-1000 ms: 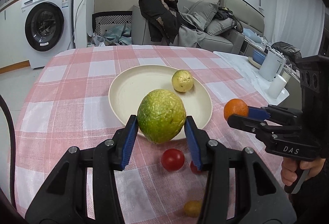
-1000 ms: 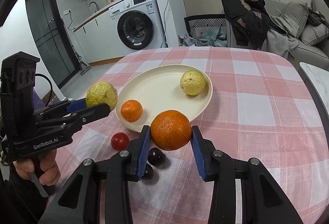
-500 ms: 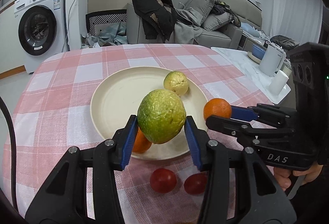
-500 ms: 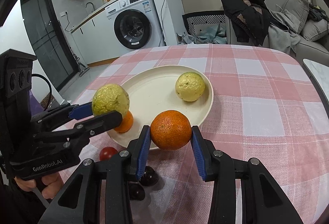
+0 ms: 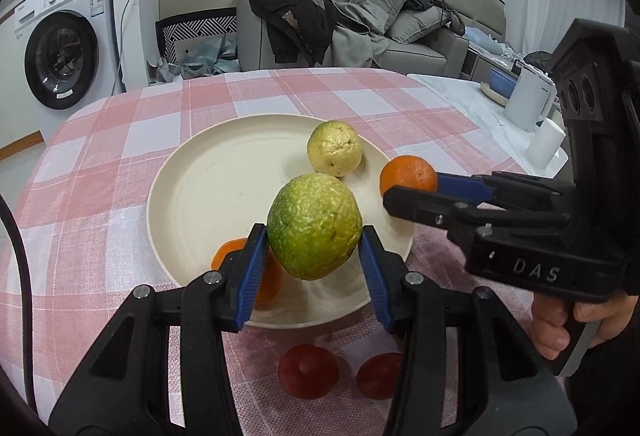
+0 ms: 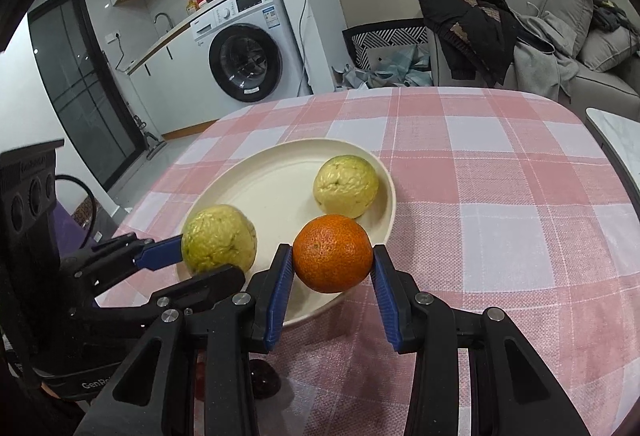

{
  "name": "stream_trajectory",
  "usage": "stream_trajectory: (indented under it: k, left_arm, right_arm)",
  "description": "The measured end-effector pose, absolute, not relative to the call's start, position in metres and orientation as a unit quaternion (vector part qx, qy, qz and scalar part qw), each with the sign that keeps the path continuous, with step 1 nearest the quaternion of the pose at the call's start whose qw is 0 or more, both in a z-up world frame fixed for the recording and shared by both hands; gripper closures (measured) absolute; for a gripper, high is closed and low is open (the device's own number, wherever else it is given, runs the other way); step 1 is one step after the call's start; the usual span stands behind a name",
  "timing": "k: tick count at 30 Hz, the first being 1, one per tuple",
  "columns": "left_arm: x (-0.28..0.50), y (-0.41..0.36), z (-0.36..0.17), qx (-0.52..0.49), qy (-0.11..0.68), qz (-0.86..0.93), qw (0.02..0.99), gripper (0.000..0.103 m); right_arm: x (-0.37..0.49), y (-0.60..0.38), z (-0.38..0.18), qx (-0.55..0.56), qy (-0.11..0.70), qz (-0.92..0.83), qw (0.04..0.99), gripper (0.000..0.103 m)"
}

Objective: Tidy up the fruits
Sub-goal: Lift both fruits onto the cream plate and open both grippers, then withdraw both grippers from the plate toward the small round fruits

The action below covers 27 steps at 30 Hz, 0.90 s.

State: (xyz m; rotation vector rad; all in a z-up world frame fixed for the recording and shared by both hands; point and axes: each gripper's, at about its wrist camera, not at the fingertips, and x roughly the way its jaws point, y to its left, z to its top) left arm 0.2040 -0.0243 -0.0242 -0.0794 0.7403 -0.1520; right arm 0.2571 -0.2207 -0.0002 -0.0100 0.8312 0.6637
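Observation:
My left gripper (image 5: 314, 254) is shut on a green guava (image 5: 314, 226) and holds it over the near part of the cream plate (image 5: 208, 187). My right gripper (image 6: 332, 276) is shut on an orange (image 6: 333, 254) at the plate's (image 6: 276, 187) near right rim; that orange also shows in the left wrist view (image 5: 408, 175). On the plate lie a pale yellow guava (image 5: 335, 148) and a small orange (image 5: 240, 256), partly hidden behind my left fingers. The held guava also shows in the right wrist view (image 6: 219, 238), as does the pale guava (image 6: 346, 185).
Two red tomatoes (image 5: 308, 370) (image 5: 378, 374) lie on the pink checked tablecloth (image 5: 100, 175) just in front of the plate. A dark fruit (image 6: 262, 378) lies under my right gripper. A white side table with a kettle (image 5: 528, 97) stands to the right.
Both grippers have moved forward with their fruit, from in front of the plate to over its near part. The small orange on the plate is now behind my left fingers.

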Motion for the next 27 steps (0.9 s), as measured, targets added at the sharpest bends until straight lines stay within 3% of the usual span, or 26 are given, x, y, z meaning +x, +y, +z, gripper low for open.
stream_trajectory:
  k: [8,14,16,17,19,21,24,27]
  left_arm:
    - [0.205,-0.03,-0.026,-0.026,0.362,-0.07,0.929,0.059]
    - [0.2,-0.027,-0.022,-0.028,0.366,-0.066,0.928,0.058]
    - [0.196,-0.024,-0.019,-0.03,0.366,-0.064,0.928,0.054]
    - [0.193,-0.023,-0.017,-0.029,0.364,-0.059,0.929,0.047]
    - [0.186,-0.02,-0.013,-0.026,0.358,-0.052,0.932,0.034]
    - [0.177,-0.019,-0.007,-0.018,0.351,-0.044,0.935,0.023]
    - [0.161,-0.016,0.0,-0.02,0.342,-0.04,0.939,0.014]
    - [0.145,-0.009,0.005,-0.03,0.34,-0.034,0.939,0.001]
  right_arm:
    - [0.257,-0.219,-0.004,-0.016,0.397,0.31,0.864,0.062]
    - [0.252,-0.223,0.005,-0.018,0.381,0.302,0.874,0.053]
    - [0.25,-0.227,0.011,-0.016,0.379,0.298,0.876,0.045]
    - [0.248,-0.23,0.013,-0.016,0.377,0.296,0.877,0.039]
    - [0.243,-0.234,0.017,-0.021,0.376,0.291,0.88,0.019]
    - [0.237,-0.239,0.02,-0.024,0.374,0.289,0.881,0.012]
    - [0.228,-0.246,0.022,-0.032,0.379,0.281,0.881,0.0]
    - [0.216,-0.251,0.022,-0.038,0.381,0.284,0.879,0.0]
